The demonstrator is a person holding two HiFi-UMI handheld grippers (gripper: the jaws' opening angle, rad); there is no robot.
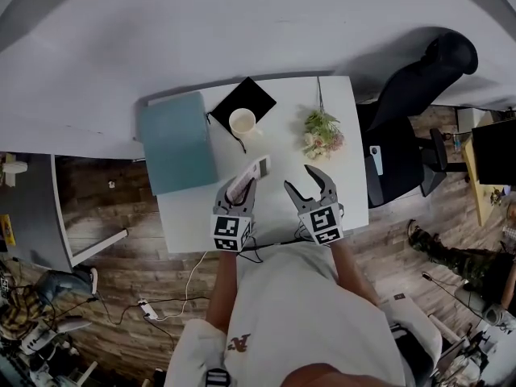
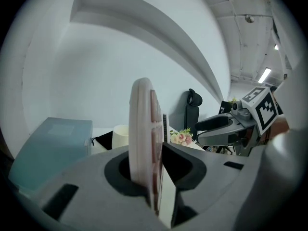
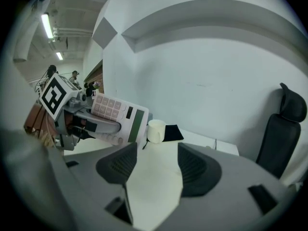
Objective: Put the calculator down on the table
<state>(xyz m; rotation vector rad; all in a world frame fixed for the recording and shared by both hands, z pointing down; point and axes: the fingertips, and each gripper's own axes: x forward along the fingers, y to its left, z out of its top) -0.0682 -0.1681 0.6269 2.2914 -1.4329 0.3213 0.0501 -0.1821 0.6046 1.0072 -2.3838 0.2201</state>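
The left tool (image 1: pixel 241 190) was clamped on the pale calculator (image 1: pixel 258 168), holding it on edge over the near part of the white worktop (image 1: pixel 282 127), the cup (image 1: pixel 243 122) at its 12 o'clock, while the right tool (image 1: pixel 305 185), at 3 o'clock, stood with jaws apart and empty.

White table (image 1: pixel 282 147) bears teal box (image 1: pixel 176 142), black pouch (image 1: pixel 244 99), cup (image 1: pixel 242 122), flowers (image 1: pixel 322 131).
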